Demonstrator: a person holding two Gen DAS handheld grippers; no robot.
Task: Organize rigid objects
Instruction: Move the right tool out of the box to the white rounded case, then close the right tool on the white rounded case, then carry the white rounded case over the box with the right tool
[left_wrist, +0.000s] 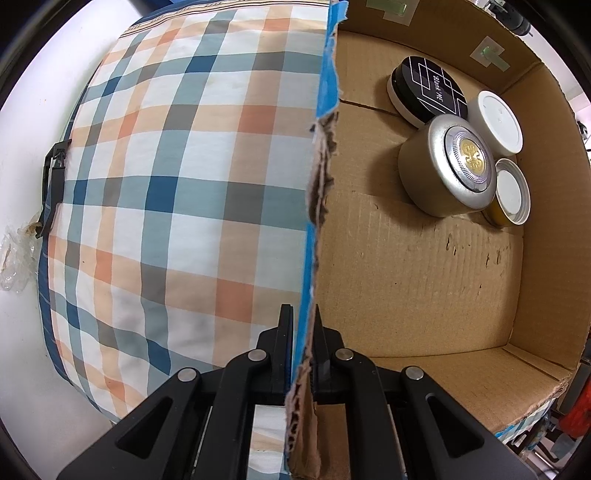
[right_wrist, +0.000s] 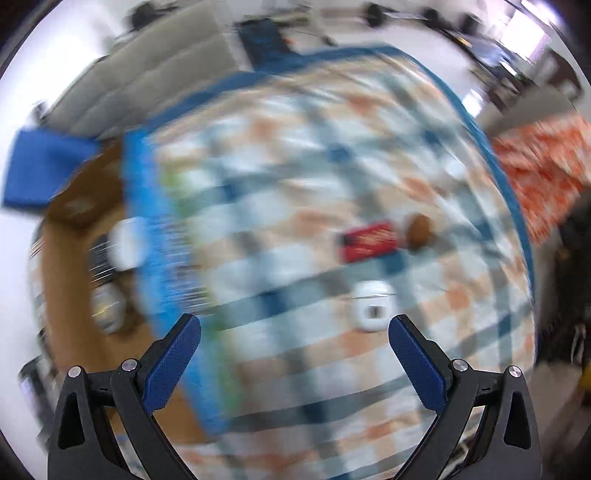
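My left gripper (left_wrist: 302, 314) is shut on the near wall of a cardboard box (left_wrist: 406, 258), clamping its blue-taped torn edge. Inside the box, at the far right, stand a black round tin (left_wrist: 430, 88), a white-lidded jar (left_wrist: 496, 122), a large silver-lidded jar (left_wrist: 448, 166) and a small yellow jar (left_wrist: 511, 197). My right gripper (right_wrist: 294, 325) is open and empty above the checked cloth; its view is motion-blurred. On the cloth lie a red flat packet (right_wrist: 369, 240), a brown round object (right_wrist: 419, 230) and a white small case (right_wrist: 373, 310). The box (right_wrist: 85, 229) shows at the left.
The checked cloth (left_wrist: 184, 184) covers a cushion-like surface on a white table (left_wrist: 22, 314). A black clip (left_wrist: 53, 173) sits at the cloth's left edge. An orange patterned fabric (right_wrist: 543, 166) lies at the far right, and a blue object (right_wrist: 40, 170) at the far left.
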